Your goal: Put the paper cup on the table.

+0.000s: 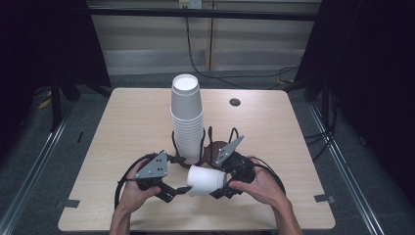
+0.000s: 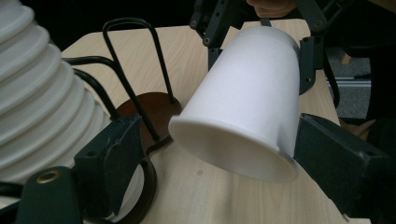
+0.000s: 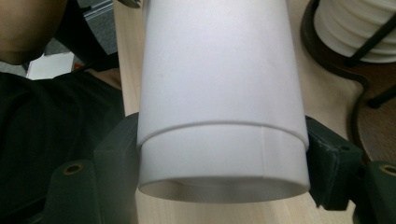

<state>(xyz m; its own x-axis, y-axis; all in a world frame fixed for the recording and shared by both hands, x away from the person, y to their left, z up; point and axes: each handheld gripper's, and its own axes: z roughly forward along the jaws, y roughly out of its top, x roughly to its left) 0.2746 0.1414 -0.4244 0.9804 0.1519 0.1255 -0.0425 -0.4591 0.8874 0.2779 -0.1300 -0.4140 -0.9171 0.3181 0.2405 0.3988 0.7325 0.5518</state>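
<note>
A white paper cup [image 1: 205,180] lies sideways just above the counter [image 1: 127,127], pinched at one end by the right hand-held gripper [image 1: 221,192]. The left hand-held gripper [image 1: 180,191] stands spread around its other end, near the cup stack [image 1: 186,117].

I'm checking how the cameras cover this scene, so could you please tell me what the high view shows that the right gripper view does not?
High view alone: the whole table with a dark round hole, the top of the tall cup stack, the left gripper open beside the loose cup's end, both hands, and the floor beyond.

Right gripper view alone: a seam line around the loose cup where one cup sits nested inside another, and the right gripper jaws pressed on both sides.

Both: the loose cup lying sideways, the wooden tabletop, and the stack's lower rings in the dark wire holder.
</note>
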